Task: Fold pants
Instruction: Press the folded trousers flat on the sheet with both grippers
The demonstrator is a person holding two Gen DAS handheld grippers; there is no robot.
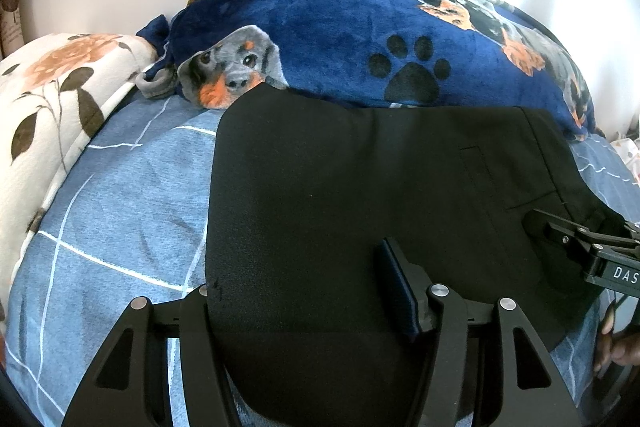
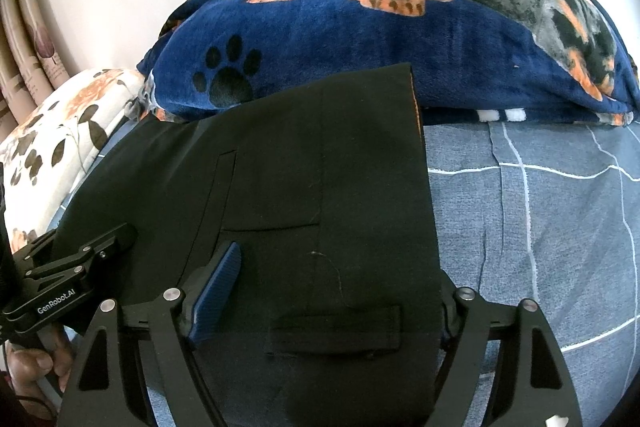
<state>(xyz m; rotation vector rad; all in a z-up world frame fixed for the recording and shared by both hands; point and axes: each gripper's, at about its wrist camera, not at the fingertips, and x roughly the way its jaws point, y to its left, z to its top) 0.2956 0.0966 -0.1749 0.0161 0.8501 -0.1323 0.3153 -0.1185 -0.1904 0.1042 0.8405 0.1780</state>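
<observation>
On the bed (image 1: 120, 195), both splayed tongs, left (image 1: 304, 307) and right (image 2: 332, 291), are straddling the pants (image 1: 340, 195), lying flat for folding.

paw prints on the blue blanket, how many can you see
1: a black paw print on the blue blanket, just beyond the black pants. Folds may hide others.

White letters "DAS" stand on the right claw (image 1: 538, 223) body; "GenRobot.AI" is printed in white on the left claw (image 2: 120, 233) body.
</observation>
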